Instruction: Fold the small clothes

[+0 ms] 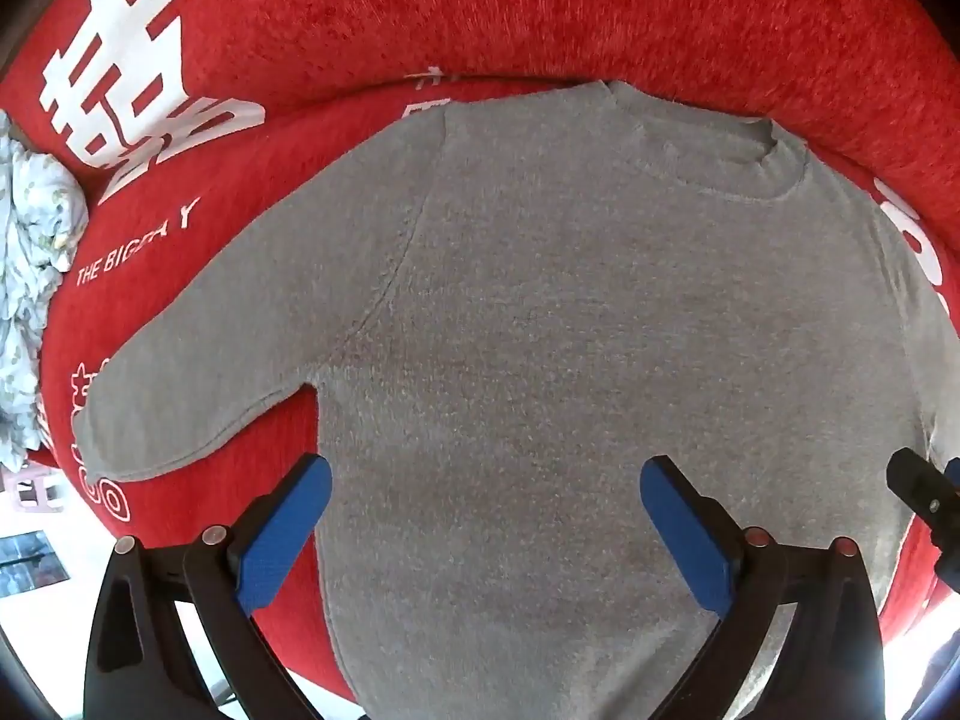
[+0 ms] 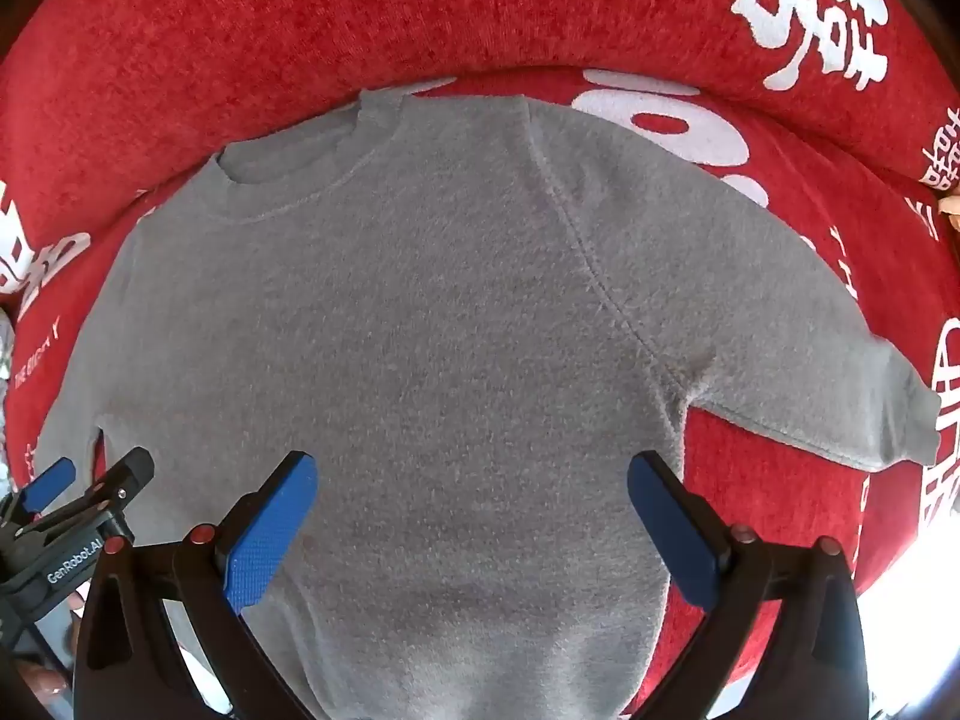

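Grey sweater (image 1: 540, 330) lies flat and spread, front up, on a red cover (image 1: 480, 6) printed with white characters; collar (image 1: 774, 162) at the far side against a raised red roll, hem toward the near edge; both sleeves angle outward and down, left sleeve (image 1: 198, 360) and right sleeve (image 2: 810, 372) each resting on the red cover. A crumpled pale floral cloth (image 1: 30, 276) sits at the far left, apart from the left cuff; nothing lies on the sweater itself. Left gripper (image 1: 486, 480) hangs above the lower left body of the garment, jaws spread wide and holding nothing; right gripper (image 2: 474, 474) hangs above the lower right body, jaws likewise wide apart and empty; each shows at the margin of the other's view, side by side, not touching. Bare red cover remains beyond both cuffs; the cover's near edge gives way to bright floor at the lower corners.
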A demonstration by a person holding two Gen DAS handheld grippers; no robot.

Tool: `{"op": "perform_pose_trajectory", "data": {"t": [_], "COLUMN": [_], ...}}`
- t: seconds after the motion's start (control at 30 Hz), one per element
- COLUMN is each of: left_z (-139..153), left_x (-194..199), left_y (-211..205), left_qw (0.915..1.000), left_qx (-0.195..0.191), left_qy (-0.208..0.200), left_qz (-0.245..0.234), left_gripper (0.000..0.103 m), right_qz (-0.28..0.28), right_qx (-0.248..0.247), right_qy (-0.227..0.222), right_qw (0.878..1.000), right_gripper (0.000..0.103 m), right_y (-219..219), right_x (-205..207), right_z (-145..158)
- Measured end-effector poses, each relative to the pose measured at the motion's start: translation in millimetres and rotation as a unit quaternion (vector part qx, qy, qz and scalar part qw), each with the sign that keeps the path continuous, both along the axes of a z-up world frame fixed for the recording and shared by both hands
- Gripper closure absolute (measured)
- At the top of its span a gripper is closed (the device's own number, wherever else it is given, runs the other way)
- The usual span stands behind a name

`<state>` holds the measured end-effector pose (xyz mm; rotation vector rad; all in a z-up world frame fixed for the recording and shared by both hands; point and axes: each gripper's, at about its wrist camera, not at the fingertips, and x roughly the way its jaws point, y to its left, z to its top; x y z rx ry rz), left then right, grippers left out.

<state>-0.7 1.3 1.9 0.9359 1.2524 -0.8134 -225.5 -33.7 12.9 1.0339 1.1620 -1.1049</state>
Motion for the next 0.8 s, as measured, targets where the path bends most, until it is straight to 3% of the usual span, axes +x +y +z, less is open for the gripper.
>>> {"op": "perform_pose_trajectory", "data": {"t": [0.8], "left_z": [8], "left_x": [0], "left_y": [6], "left_qw": [1.0000], "left_qx": [-0.002], "left_qy": [0.001], "left_qz": [0.002], "left_gripper": [0.000], "right_qz": [0.004], "right_qx": [-0.006], "right_qy": [-0.003], "right_qw": [1.000], "right_gripper": [0.000], "right_y": [4], "right_x": [2], "right_z": [5]}}
